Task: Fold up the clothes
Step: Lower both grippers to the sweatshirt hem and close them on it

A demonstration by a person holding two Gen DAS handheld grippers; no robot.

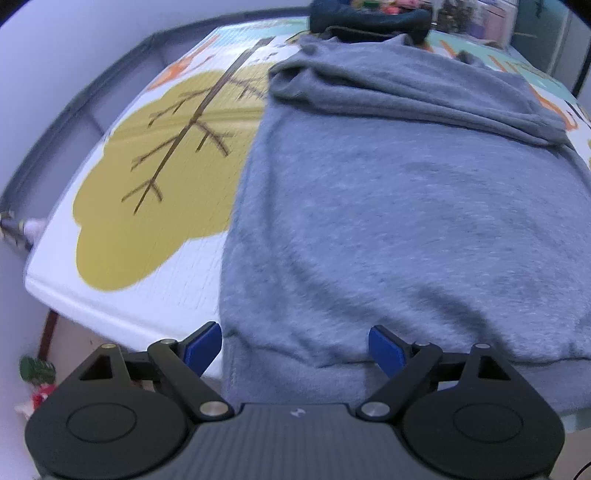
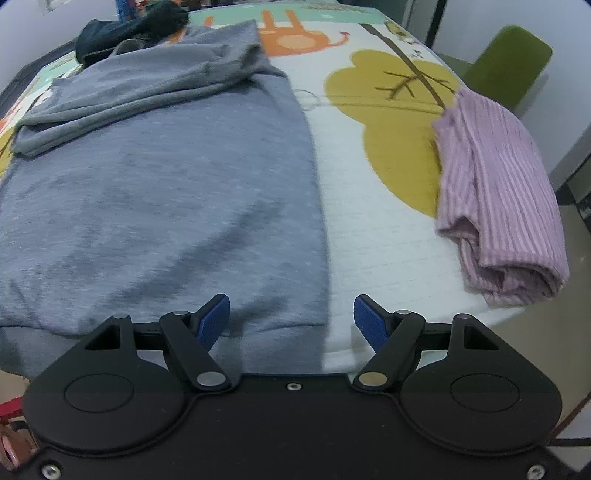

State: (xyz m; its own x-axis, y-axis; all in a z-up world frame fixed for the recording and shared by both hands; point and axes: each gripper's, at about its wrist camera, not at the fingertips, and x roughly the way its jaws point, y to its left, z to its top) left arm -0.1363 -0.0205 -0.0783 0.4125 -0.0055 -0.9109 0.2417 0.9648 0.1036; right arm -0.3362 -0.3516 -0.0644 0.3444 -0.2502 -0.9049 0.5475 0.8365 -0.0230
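A grey sweatshirt [image 1: 406, 221] lies flat on a printed mat, its sleeves folded across the far part, its ribbed hem hanging over the near edge. My left gripper [image 1: 295, 349] stands open above the hem's left corner, blue pads wide apart with cloth below them, none pinched. In the right wrist view the same grey sweatshirt [image 2: 159, 192] fills the left half. My right gripper [image 2: 291, 319] is open over the hem's right corner, one pad above the cloth, the other above the bare mat.
The mat [image 2: 369, 206] shows a yellow tree [image 1: 147, 206] and an orange animal. A folded pink striped garment [image 2: 498, 199] lies at the mat's right edge. Dark clothes [image 2: 129, 26] are piled at the far end. A green chair [image 2: 509, 62] stands beyond.
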